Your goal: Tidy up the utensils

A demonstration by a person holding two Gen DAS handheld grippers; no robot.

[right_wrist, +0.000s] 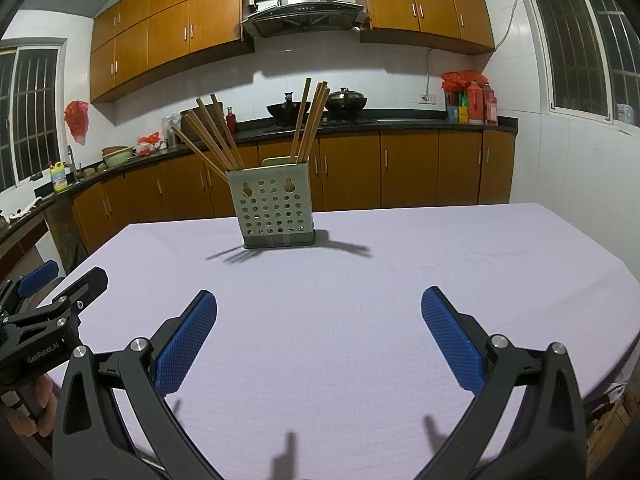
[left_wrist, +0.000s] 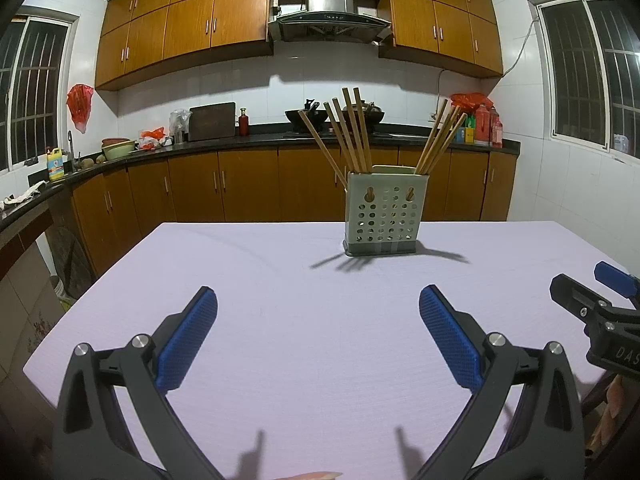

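A pale green perforated utensil holder [left_wrist: 382, 216] [right_wrist: 274, 208] stands on the lilac tablecloth [left_wrist: 320, 300] [right_wrist: 360, 300]. Several wooden chopsticks lean in its left side [left_wrist: 344, 136] [right_wrist: 212, 136] and several more in its right side [left_wrist: 438, 140] [right_wrist: 310, 120]. My left gripper [left_wrist: 318, 300] is open and empty, low over the cloth, well short of the holder. My right gripper [right_wrist: 319, 304] is open and empty too, to the right of the left one. Each gripper shows at the edge of the other's view [left_wrist: 592, 304] [right_wrist: 48, 300].
Behind the table runs a dark kitchen counter [left_wrist: 280, 140] with woks, bottles, bowls and a chopping board, wooden cabinets below and above. The table's left edge [left_wrist: 80, 300] drops to the floor. Windows are on both side walls.
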